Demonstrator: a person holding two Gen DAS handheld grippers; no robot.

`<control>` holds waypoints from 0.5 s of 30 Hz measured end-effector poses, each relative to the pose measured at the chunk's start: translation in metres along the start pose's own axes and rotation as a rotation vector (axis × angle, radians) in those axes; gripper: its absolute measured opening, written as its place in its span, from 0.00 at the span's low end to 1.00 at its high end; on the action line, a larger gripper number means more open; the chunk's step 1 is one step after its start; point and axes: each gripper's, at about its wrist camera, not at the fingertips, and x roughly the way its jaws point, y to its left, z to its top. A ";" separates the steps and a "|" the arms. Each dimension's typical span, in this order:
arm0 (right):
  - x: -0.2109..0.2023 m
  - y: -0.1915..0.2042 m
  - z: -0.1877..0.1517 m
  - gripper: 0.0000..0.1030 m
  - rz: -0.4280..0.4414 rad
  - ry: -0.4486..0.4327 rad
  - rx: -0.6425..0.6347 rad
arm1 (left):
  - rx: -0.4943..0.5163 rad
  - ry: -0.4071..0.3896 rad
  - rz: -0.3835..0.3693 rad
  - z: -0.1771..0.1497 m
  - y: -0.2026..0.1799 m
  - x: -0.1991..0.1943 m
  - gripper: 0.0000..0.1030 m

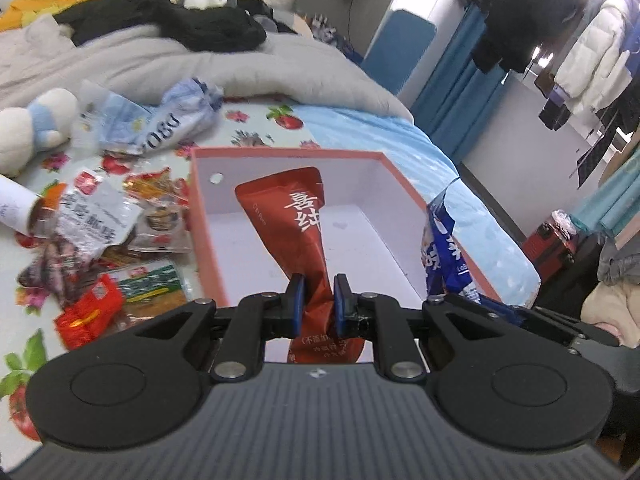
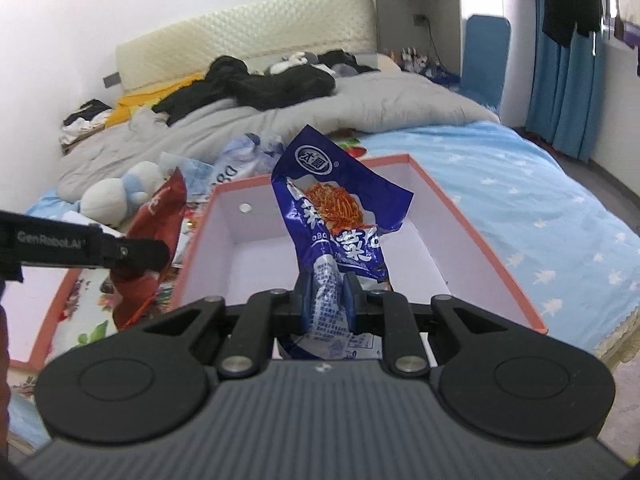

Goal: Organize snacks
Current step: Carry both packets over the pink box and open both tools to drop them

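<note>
One pink box (image 1: 208, 248) sits on the bed (image 1: 400, 136), its white floor bare. The left gripper (image 1: 319, 300) has its fingers clamped on one red packet (image 1: 292, 220); the right gripper (image 2: 326, 300) pinches one blue packet (image 2: 332, 208), both held above the box.

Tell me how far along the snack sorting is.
Early, it seems. The pink box shows nothing lying on its floor yet. In hand: the left gripper is shut on a red packet, the right gripper on a blue packet, both held over the box. Left: the snack pile beside the box on the bed.
</note>
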 end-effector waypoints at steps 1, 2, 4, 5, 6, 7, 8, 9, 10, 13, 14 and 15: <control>0.004 -0.004 0.001 0.20 -0.003 0.012 0.005 | 0.007 0.010 0.002 0.003 -0.002 0.006 0.17; 0.009 -0.007 0.002 0.20 -0.003 0.024 0.008 | 0.014 0.017 0.005 0.004 -0.003 0.012 0.17; 0.017 -0.010 0.002 0.20 -0.004 0.042 0.011 | 0.029 0.039 0.012 0.007 -0.007 0.024 0.17; 0.020 -0.013 0.002 0.20 -0.005 0.053 0.016 | 0.028 0.051 0.016 0.008 -0.008 0.029 0.17; 0.023 -0.014 0.002 0.21 -0.004 0.060 0.018 | 0.024 0.062 0.014 0.009 -0.007 0.034 0.17; 0.026 -0.015 0.002 0.21 -0.003 0.070 0.019 | 0.019 0.070 0.012 0.010 -0.007 0.039 0.18; 0.028 -0.017 0.001 0.22 -0.002 0.079 0.020 | 0.018 0.077 0.013 0.010 -0.006 0.042 0.18; 0.031 -0.017 0.001 0.22 0.001 0.088 0.020 | 0.017 0.083 0.016 0.011 -0.005 0.045 0.18; 0.033 -0.019 0.000 0.24 0.004 0.100 0.023 | 0.016 0.089 0.016 0.012 -0.005 0.047 0.18; 0.036 -0.023 0.000 0.35 -0.001 0.110 0.039 | 0.014 0.096 0.018 0.015 -0.002 0.051 0.29; 0.036 -0.024 0.000 0.39 -0.002 0.112 0.043 | 0.015 0.096 0.017 0.015 -0.002 0.050 0.35; 0.035 -0.025 0.000 0.48 0.001 0.109 0.045 | 0.014 0.087 0.018 0.015 -0.001 0.048 0.44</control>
